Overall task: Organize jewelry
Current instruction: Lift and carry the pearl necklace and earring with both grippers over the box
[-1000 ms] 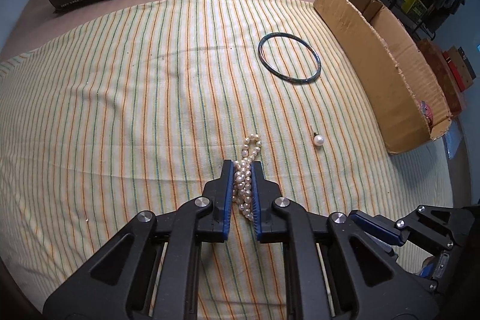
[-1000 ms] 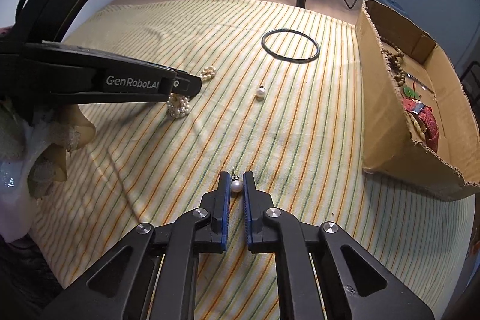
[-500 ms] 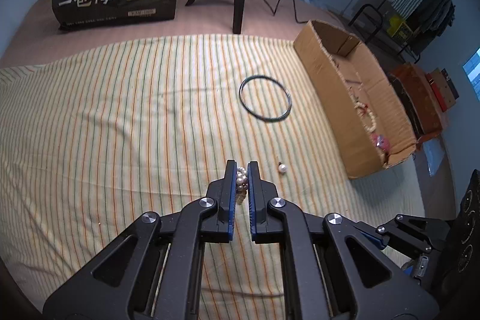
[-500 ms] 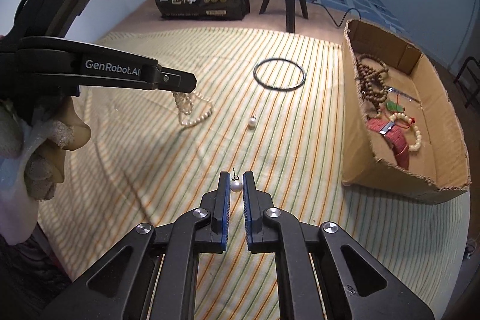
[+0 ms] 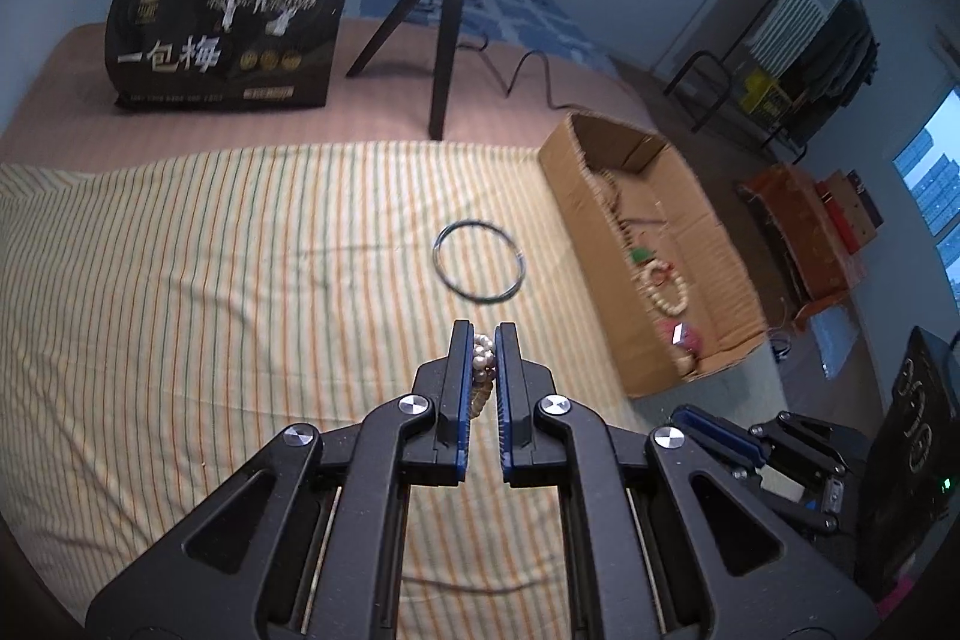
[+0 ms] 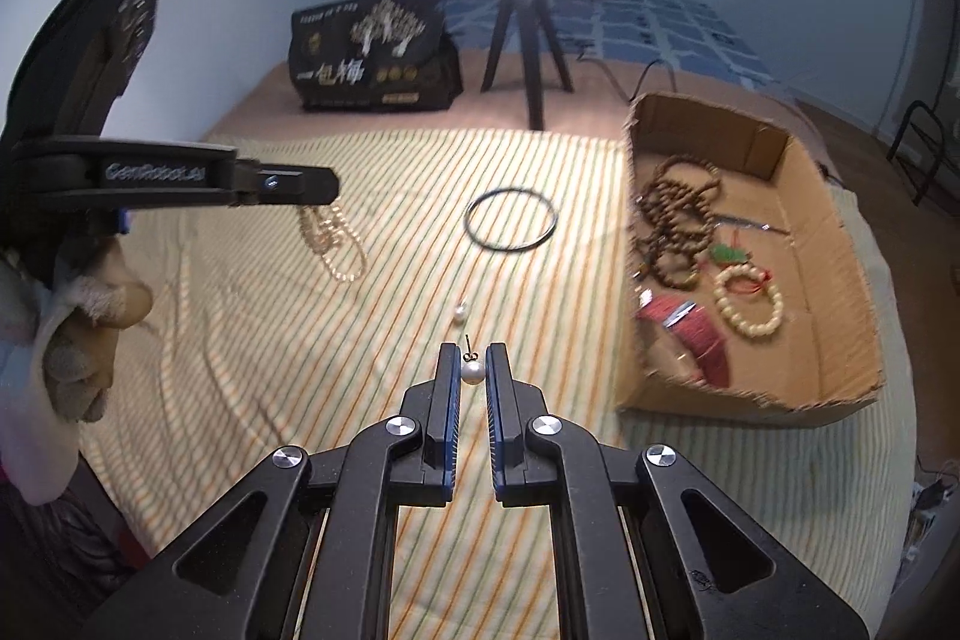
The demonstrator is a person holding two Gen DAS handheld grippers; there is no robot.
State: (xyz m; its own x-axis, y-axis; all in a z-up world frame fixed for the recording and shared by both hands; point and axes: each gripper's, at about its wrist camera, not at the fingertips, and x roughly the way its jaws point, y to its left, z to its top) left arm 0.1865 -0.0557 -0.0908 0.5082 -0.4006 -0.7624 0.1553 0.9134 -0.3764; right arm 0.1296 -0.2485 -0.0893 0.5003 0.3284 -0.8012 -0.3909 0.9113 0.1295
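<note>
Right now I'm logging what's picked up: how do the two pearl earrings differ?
One pearl earring is clamped in the right claw, lifted off the striped cloth; the other pearl earring lies loose on that cloth, untouched. The held one looks larger, being nearer the camera. Both are white pearls.

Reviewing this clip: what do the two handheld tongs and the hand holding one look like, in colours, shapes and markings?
Both tongs, left and right, are matte black linkages with triangular cut-outs and silver round pivot screws. Their narrow flat fingers carry blue ribbed pads on the inner faces. Seen side-on, the left one bears white "GenRobot.AI" lettering. The hand holding it wears a pale fuzzy glove.
</note>
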